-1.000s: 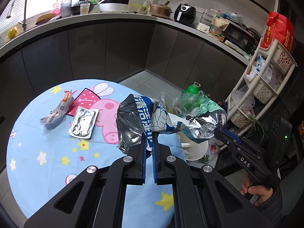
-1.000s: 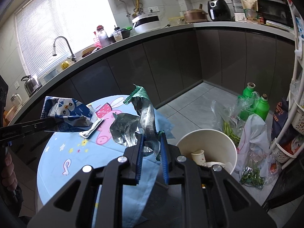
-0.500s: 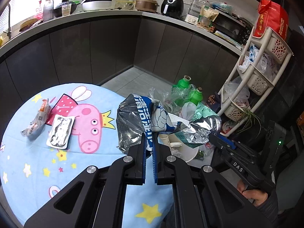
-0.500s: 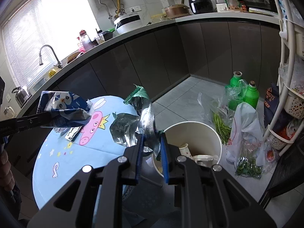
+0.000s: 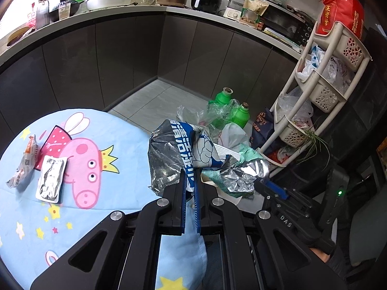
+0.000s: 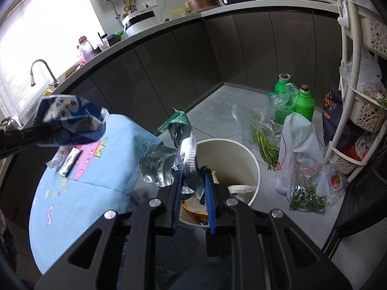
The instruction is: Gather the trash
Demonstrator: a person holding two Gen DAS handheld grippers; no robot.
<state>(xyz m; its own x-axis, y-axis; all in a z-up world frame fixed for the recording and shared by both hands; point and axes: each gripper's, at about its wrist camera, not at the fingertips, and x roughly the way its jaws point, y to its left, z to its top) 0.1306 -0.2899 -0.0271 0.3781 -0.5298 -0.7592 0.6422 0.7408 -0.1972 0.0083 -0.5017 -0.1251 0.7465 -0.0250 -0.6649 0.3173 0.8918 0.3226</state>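
Right wrist: right gripper [image 6: 192, 181] pinches green foil wrapper [image 6: 187, 152] above bin [image 6: 251, 159].

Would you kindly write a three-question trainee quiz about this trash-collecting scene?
1. True or false: the left gripper is empty.
2. What does the right gripper hold? A) a green bottle B) a green foil wrapper C) a cup
3. Fill in: two pieces of trash remain on the table, an orange-white wrapper and a ____.

Key
1. False: it is shut on a blue bag.
2. B; it hangs by the bin.
3. Silver pouch.
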